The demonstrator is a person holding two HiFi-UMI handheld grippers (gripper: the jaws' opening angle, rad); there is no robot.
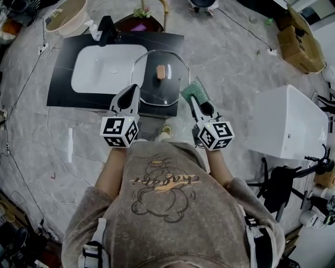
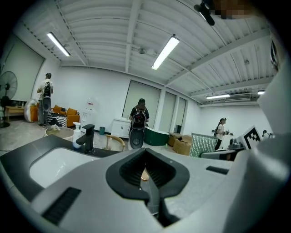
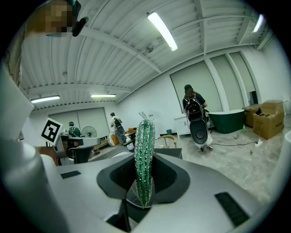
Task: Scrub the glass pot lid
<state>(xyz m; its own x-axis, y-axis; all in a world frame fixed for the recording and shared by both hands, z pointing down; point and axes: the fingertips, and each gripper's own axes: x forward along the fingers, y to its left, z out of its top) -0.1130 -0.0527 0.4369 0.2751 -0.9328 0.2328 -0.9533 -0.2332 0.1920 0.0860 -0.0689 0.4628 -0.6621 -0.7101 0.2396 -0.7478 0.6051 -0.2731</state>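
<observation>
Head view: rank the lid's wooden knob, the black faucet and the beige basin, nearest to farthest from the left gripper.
1. Wooden knob, just up and right of the left gripper, on the glass pot lid.
2. Black faucet, farther up and left.
3. Beige basin, far upper-left corner.

Head view steeply down on sink (image 1: 89,78); gripper views low, level, left across same sink.

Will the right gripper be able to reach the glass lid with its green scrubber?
Probably yes: the green scrubber in the right gripper sits close beside the glass lid, and nothing shows between them.
</observation>
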